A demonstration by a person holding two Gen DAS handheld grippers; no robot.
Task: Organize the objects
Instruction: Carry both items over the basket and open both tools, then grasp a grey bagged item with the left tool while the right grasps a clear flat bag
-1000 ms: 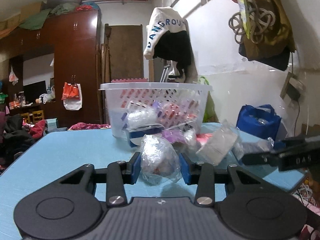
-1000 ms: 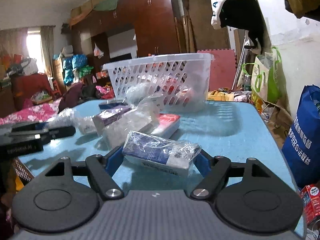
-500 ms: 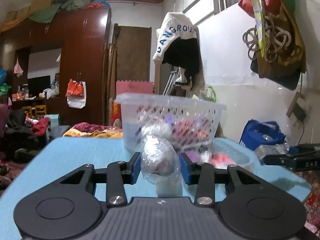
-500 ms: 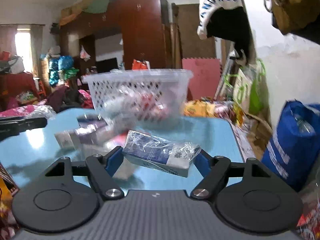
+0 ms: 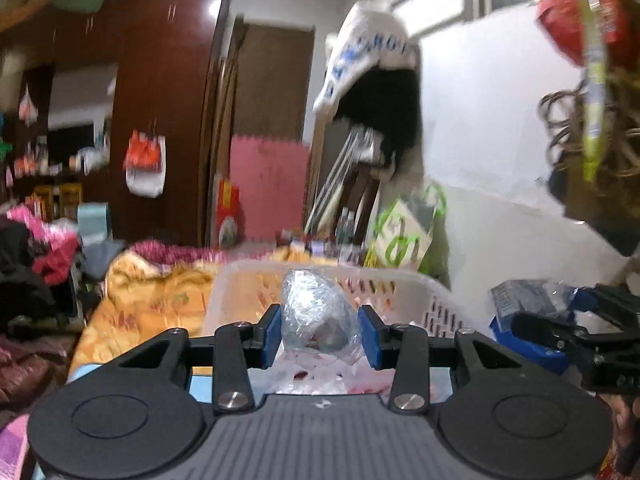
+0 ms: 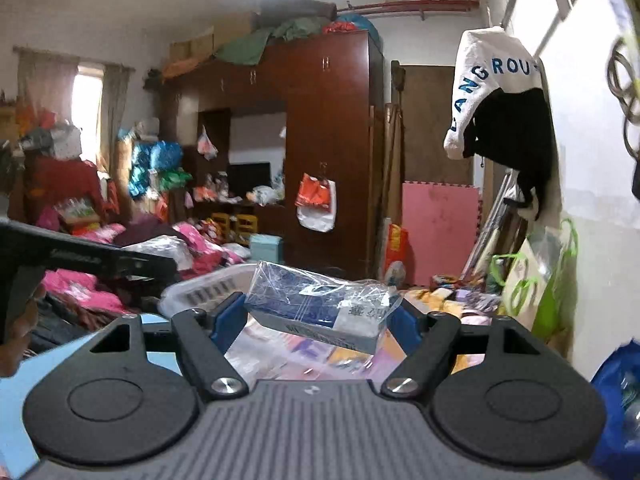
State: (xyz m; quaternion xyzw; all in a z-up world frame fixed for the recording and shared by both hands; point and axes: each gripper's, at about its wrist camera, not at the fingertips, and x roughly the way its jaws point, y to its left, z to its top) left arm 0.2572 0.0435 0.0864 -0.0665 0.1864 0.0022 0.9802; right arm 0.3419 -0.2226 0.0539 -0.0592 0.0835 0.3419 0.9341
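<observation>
Left wrist view: left gripper [image 5: 319, 336] has its blue pads pinching a crumpled clear plastic bag [image 5: 316, 312] with something dark inside, dead centre between the fingers. Bag is up in the air over the white basket [image 5: 436, 300], whose rim runs behind it from 9 to 3 o'clock; pink and white packets show inside the basket at 6 o'clock of the bag. Frame is motion-blurred. At 3 o'clock of the frame, the right gripper [image 5: 532, 312] is in sight from the side, carrying its own load just past the basket's right edge.

Right wrist view: right gripper [image 6: 318, 320] pinches a blue-and-white box in clear wrap [image 6: 320, 306] across its long sides, box tilted, right end lower. Box hangs above the basket [image 6: 200, 288]; the rim shows at 9 o'clock of the box, contents directly below at 6 o'clock. Sliver of blue table [image 6: 24, 368] at 8 o'clock. Left gripper's black body [image 6: 80, 256] comes in from 9 o'clock of the frame; its fingertips are not visible here.

Backdrop: brown wardrobe [image 6: 328, 140] at 12 o'clock, white hoodie [image 6: 492, 88] hanging at 2 o'clock.
</observation>
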